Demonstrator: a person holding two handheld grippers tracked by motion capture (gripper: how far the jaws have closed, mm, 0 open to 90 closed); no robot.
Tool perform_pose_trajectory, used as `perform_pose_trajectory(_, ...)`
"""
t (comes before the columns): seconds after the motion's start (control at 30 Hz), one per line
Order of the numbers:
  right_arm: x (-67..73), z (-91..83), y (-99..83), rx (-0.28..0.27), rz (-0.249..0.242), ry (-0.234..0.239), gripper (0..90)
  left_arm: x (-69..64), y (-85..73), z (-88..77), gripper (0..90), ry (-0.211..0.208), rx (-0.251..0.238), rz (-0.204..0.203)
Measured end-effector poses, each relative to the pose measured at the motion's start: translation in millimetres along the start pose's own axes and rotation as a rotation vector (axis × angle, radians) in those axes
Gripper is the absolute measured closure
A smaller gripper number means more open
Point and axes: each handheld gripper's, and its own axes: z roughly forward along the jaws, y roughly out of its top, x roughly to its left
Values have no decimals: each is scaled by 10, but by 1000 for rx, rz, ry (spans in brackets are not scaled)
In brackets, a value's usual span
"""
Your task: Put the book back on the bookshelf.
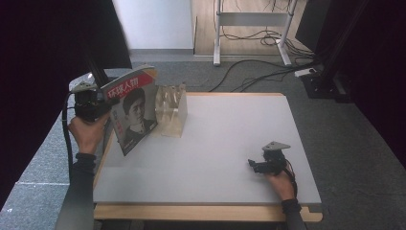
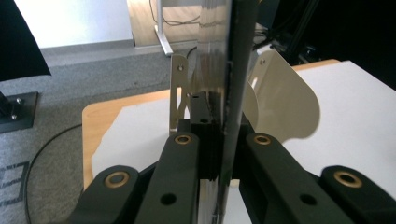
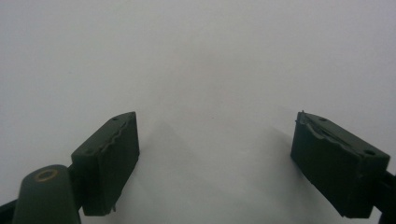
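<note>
We note a grey-topped table point(image 1: 225, 143) on grey carpet point(image 1: 349, 139), cables point(image 1: 258, 36) behind. The left gripper point(image 1: 103, 112) pinches a magazine point(image 1: 131, 112) upright at the table's left edge, beside a clear holder point(image 1: 171, 111). The right gripper point(image 1: 253, 165) rests with jaws spread, nothing between them.

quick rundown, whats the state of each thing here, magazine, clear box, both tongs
magazine: held upright and tilted at the table's left edge
clear box: standing on the table, right beside the magazine
left tongs: shut on the magazine's edge
right tongs: open, nothing between them, low over bare table
</note>
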Motion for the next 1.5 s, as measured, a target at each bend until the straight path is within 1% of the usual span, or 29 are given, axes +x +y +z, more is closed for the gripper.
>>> perform_pose_trajectory(0.1, 0, 0, 0, 0, -1, 0, 146, -5, -15, 113, 870, 7, -26, -1)
perform_pose_trajectory(0.17, 0, 1, -1, -1, 0, -1, 146, -20, -59, 181, 870, -11, -55, 3)
perform_pose_trajectory(0.27, 0, 1, -1, -1, 0, -1, 146, -43, -140, 232, 868, -29, -59, 3)
perform_pose_trajectory(0.33, 0, 1, -1, -2, -1, -2, 146, -44, -179, 207, 866, -62, -36, 16)
perform_pose_trajectory(0.4, 3, 0, -1, 0, 0, -2, 146, -58, -181, 187, 861, -71, -1, 36)
perform_pose_trajectory(0.43, 3, 0, -1, 0, 1, -2, 146, -69, -172, 166, 858, -71, 34, 52)
perform_pose_trajectory(0.47, 2, 0, 0, 1, 1, -1, 146, -78, -167, 154, 856, -65, 54, 62)
perform_pose_trajectory(0.5, 3, 0, 0, 0, 1, -2, 146, -75, -158, 150, 846, -86, 92, 58)
perform_pose_trajectory(0.53, 4, 0, 0, 0, 0, -2, 146, -56, -149, 150, 815, -133, 121, 40)
perform_pose_trajectory(0.57, 4, 0, 0, 1, 0, -2, 146, -48, -143, 148, 793, -155, 141, 27)
perform_pose_trajectory(0.6, 4, 0, -1, 0, 0, -2, 146, -53, -134, 148, 786, -153, 168, 29)
perform_pose_trajectory(0.67, 4, 0, -1, 0, 0, -2, 146, -60, -117, 153, 789, -148, 188, 29)
perform_pose_trajectory(0.7, 3, 0, -1, 0, 0, -1, 146, -68, -106, 157, 803, -134, 192, 33)
perform_pose_trajectory(0.77, 4, 0, -1, 0, 0, -2, 146, -84, -81, 167, 860, -88, 200, 46)
perform_pose_trajectory(0.83, 1, 1, -1, -1, -2, -2, 146, -79, -62, 177, 869, -74, 172, 46)
perform_pose_trajectory(0.87, 1, 1, -1, -1, -2, -2, 146, -76, -54, 186, 870, -68, 153, 35)
perform_pose_trajectory(0.93, 1, 1, -1, -1, -2, -2, 146, -54, -30, 230, 872, -71, 122, 18)
perform_pose_trajectory(1.0, 0, 1, -1, -1, -2, -1, 146, -42, -10, 276, 872, -74, 108, 8)
perform_pose_trajectory(1.07, 0, 0, -1, 0, -2, 0, 146, -32, 1, 329, 872, -76, 72, 5)
perform_pose_trajectory(1.1, -1, 0, -1, 0, -2, 0, 147, -23, 4, 349, 871, -80, 68, 0)
perform_pose_trajectory(1.13, 0, 0, -1, 0, -2, 0, 146, -6, 2, 393, 871, -62, 63, -1)
perform_pose_trajectory(1.23, 0, -1, -1, 1, -2, 1, 146, 39, -16, 464, 870, -43, 61, 5)
perform_pose_trajectory(1.33, 1, 0, -2, 0, -2, -1, 146, 100, -35, 483, 866, -7, 55, 7)
perform_pose_trajectory(1.4, 0, 0, -2, -1, -3, -1, 146, 154, -44, 478, 857, -6, 58, 6)
perform_pose_trajectory(1.43, 0, 1, -2, -1, -3, -1, 146, 171, -49, 468, 842, 4, 53, 9)
perform_pose_trajectory(1.47, 0, 1, -1, -1, -3, -1, 146, 186, -54, 457, 802, 9, 41, 7)
perform_pose_trajectory(1.5, 0, 1, -1, -1, -3, -1, 146, 200, -54, 460, 753, 7, 45, 7)
